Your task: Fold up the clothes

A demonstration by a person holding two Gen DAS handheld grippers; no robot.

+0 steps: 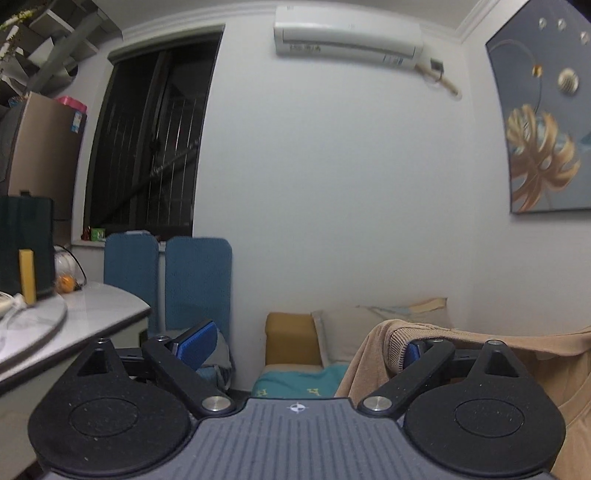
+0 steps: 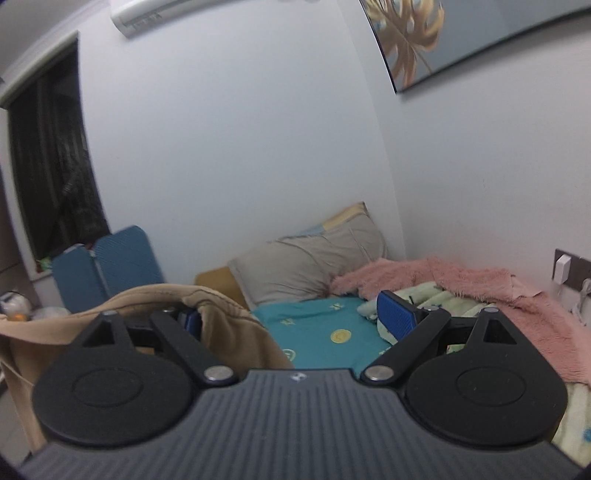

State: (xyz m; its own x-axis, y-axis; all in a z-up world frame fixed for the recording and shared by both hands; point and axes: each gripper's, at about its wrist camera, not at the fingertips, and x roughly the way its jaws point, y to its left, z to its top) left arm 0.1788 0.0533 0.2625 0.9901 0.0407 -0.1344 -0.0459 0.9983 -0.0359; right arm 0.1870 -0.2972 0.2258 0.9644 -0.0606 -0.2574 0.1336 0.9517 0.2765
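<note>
Both tools are up in the air, pointed at the white wall rather than down at the bed. The left tool (image 1: 301, 347) has its fingers spread wide, and the tan sweater (image 1: 461, 354) is draped over its right finger, covering most of the blue pad there, while the other pad sits bare. So it's hooked on one finger, not pinched.

Same deal with the right tool (image 2: 295, 319): spread open, and the sweater (image 2: 218, 325) hangs over its left finger, with the fabric drooping down past the left edge of the view. The ribbed hem shows in the left wrist view. The garment seems to be strung between the two tools, off the bed.

Below there's the bed with a teal sheet (image 2: 328, 332), a grey pillow (image 2: 306, 266) against the wall, and a fluffy pink blanket (image 2: 480, 291) off to the right. In the left wrist view a desk (image 1: 92, 317) sits at the left, an air conditioner (image 1: 347, 35) is mounted high on the wall, and a leaf painting (image 1: 543, 122) hangs to the right.
</note>
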